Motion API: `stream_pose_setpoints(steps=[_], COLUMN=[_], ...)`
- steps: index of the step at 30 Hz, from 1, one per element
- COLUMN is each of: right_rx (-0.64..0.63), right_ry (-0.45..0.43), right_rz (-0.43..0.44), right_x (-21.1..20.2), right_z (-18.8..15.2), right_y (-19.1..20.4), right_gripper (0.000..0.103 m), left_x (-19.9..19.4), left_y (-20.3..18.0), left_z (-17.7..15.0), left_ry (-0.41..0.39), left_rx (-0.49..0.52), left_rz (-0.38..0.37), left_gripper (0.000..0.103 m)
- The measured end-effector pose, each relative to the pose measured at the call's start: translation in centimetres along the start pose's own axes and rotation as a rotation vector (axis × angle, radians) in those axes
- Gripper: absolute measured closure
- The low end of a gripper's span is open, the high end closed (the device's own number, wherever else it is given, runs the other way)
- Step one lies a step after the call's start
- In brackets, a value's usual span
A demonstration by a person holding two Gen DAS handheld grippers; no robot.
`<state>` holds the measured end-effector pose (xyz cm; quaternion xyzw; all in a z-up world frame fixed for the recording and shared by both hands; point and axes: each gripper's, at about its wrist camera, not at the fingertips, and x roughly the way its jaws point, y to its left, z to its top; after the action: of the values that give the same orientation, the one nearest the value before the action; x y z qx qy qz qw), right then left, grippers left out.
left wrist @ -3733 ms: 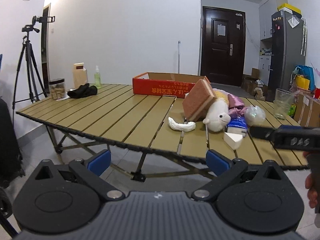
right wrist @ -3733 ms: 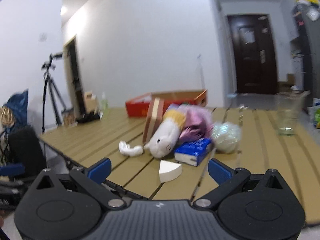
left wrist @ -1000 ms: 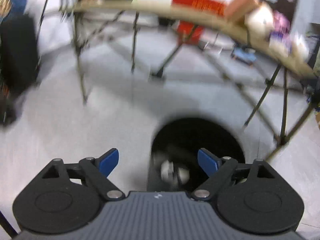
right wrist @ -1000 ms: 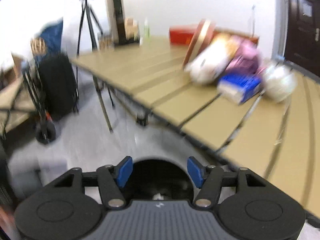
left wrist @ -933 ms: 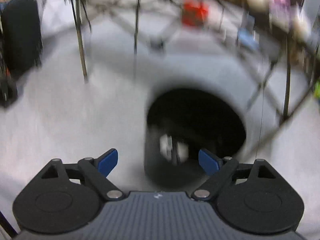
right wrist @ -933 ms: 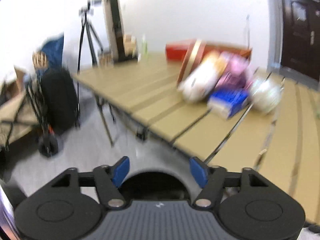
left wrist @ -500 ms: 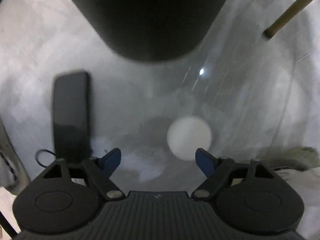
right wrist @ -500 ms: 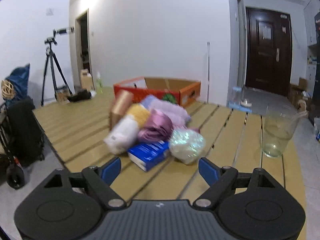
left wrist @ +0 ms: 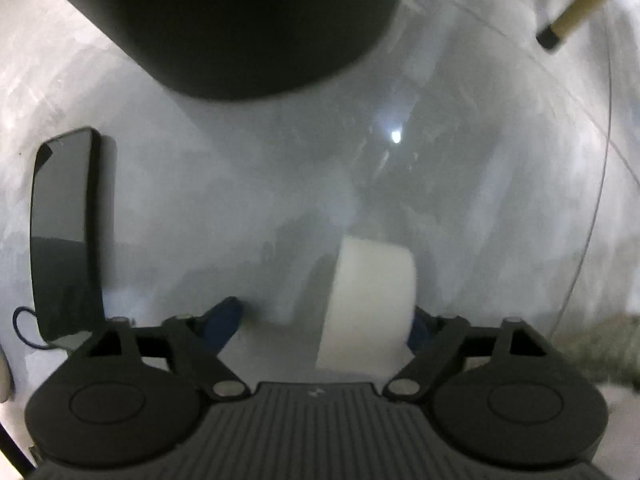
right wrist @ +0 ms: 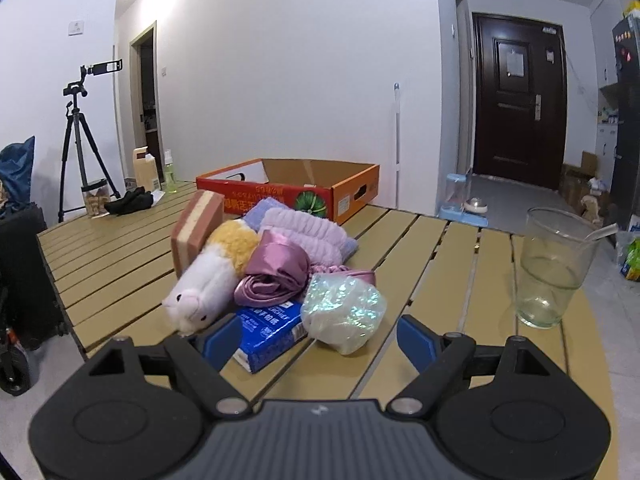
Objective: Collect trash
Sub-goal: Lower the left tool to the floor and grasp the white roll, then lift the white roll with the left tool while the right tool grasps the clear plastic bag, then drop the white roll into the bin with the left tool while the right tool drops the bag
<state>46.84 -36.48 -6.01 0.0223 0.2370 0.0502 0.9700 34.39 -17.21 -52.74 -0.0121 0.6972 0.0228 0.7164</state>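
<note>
My left gripper [left wrist: 322, 316] points straight down at the grey floor. A white wedge-shaped piece [left wrist: 370, 300] lies between its fingers, close against the right fingertip [left wrist: 418, 326] and apart from the left one. Its jaws are opening slightly and do not press on the piece. The black trash bin [left wrist: 240, 20] stands just beyond, at the top of that view. My right gripper [right wrist: 320, 338] is open over the wooden table [right wrist: 440, 264], just short of a crumpled shiny plastic bag [right wrist: 344, 312] and a blue tissue pack [right wrist: 268, 328]; nothing is between its fingers.
A black phone [left wrist: 64, 232] lies on the floor at the left and a table leg [left wrist: 576, 8] stands at the upper right. On the table are a plush toy [right wrist: 204, 284], pink cloth [right wrist: 276, 276], a sponge block [right wrist: 196, 228], a glass [right wrist: 554, 268] and a red cardboard box [right wrist: 288, 190].
My left gripper dropped from above the bin to the floor, and the white piece now sits between its fingers. My right gripper swung from over the bin to the table pile and widened.
</note>
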Motion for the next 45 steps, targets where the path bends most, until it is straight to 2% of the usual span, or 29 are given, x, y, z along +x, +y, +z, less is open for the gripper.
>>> stream_pose_setpoints(steps=[2,4,7,11,14,16,19,21,22,24,26,27,29,30,33,38,42,45], right_rx=[0.006,-0.001,-0.025,-0.038,-0.020,0.007,0.022,0.003,-0.008,0.017,0.102,0.143,0.250,0.275,0.252,0.164,0.119,0.097], right_ry=[-0.002,-0.005,0.007,0.031,0.025,0.007,-0.024,-0.038,-0.038,-0.003,0.064,0.082,0.132,0.141,0.102,-0.008,-0.088,-0.069], right_rz=[0.008,0.014,0.008,0.021,0.017,0.022,0.038,0.007,-0.040,-0.117,-0.123,-0.103,-0.061,-0.057,-0.073,-0.105,-0.012,0.080], right_x=[0.1,0.3,0.8,1.3,1.5,1.4,1.3,2.0,2.8,4.8,7.1,7.9,9.1,9.2,7.4,0.8,-5.5,-8.6], right_z=[-0.1,-0.1,-0.3,-0.8,-0.5,0.0,1.2,1.9,2.2,2.4,2.3,2.1,1.5,1.3,1.4,1.4,0.1,-2.4], right_y=[0.0,0.2,0.6,0.8,0.5,0.4,0.6,0.9,0.8,0.0,-1.7,-2.4,-3.6,-3.8,-3.3,-1.3,1.9,5.1], right_gripper=[0.020,0.020,0.020,0.021,0.022,0.022,0.021,0.020,0.020,0.020,0.021,0.024,0.060,0.069,0.075,0.077,0.076,0.076], left_x=[-0.5,-1.2,-1.8,-2.9,-5.5,-8.5,-15.2,-19.6,-21.6,-25.0,-28.1,-29.5,-31.6,-32.5,-34.8,-37.8,-40.3,-43.2], left_y=[-0.1,-0.3,-0.4,0.7,0.2,0.4,1.7,3.2,4.0,5.5,7.1,7.6,8.2,8.4,9.4,10.9,12.1,14.2], left_z=[-0.2,-0.7,-1.0,-1.2,0.0,0.3,0.6,0.7,0.7,1.2,1.2,1.2,1.1,0.9,0.6,0.5,0.9,0.3], left_ry=[-0.035,-0.076,-0.045,-0.042,-0.079,-0.141,-0.284,-0.374,-0.411,-0.473,-0.536,-0.579,-0.631,-0.655,-0.712,-0.811,-0.869,-0.907], left_rx=[0.020,0.043,0.070,0.057,0.065,0.097,0.160,0.180,0.178,0.168,0.156,0.160,0.178,0.178,0.183,0.137,0.094,0.078], left_rz=[0.000,-0.001,-0.070,-0.088,-0.103,-0.122,-0.163,-0.193,-0.215,-0.262,-0.322,-0.335,-0.359,-0.362,-0.379,-0.389,-0.388,-0.370], left_gripper=[0.028,0.073,0.074,0.075,0.075,0.075,0.075,0.075,0.075,0.075,0.075,0.075,0.075,0.075,0.075,0.074,0.074,0.074])
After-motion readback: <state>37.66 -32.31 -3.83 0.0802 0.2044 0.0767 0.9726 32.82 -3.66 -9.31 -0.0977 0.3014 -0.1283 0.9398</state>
